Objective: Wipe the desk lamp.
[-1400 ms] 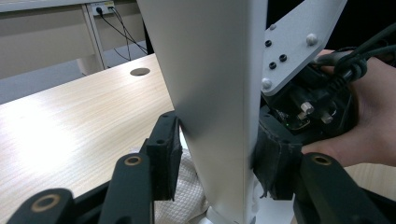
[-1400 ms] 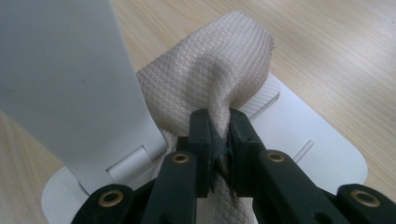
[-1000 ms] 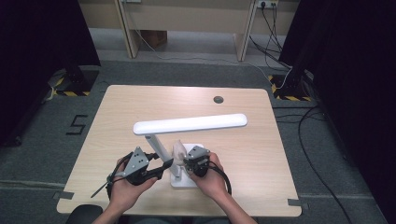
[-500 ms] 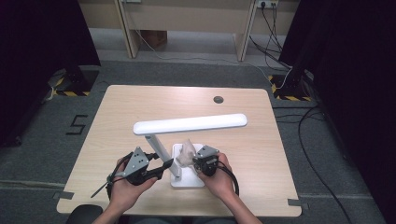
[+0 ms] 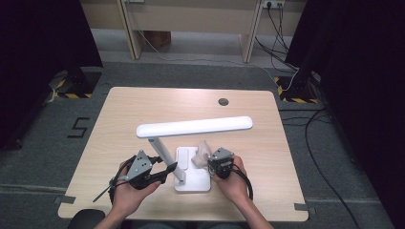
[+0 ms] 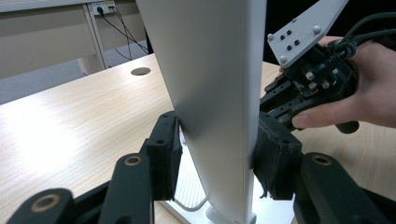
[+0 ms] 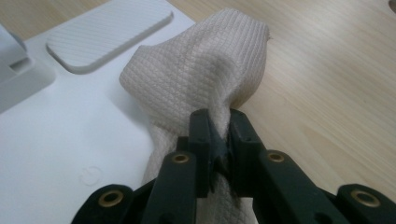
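Plainly a wiping job on a white desk lamp. Pinched tight in the right tool, with the jaws nearly closed on a bunched fold: a beige cloth, waffle-woven and soft, hemmed with a stitched edge, puffed up ahead of the jaws. Resting at the right-hand edge of the lamp base, partly on it and partly over the counter, just ahead of that tool in the high view.

Spreading away to the left of the cloth: bare, smooth, matt white plastic, flat and rectangular with rounded corners, long from the near side to the far side. Farther along the base, a ribbed pad, slightly raised, with fine grooves. So, for the coming stroke, most likely a drag leftward and away across the base. Nearest by far to the right hand, with no reach needed.

Gripped at middling width by the left tool, with both pads pressed to its flat sides: the lamp post, a slim, smooth white slab leaning up from the base's near left corner. Seemingly held to steady the lamp against the push of the cloth.

Overhead, the lamp head, a long thin bar lying crosswise, left to right. Underneath everything, pale wood-grain laminate, with a round cable hole well apart near the far side.
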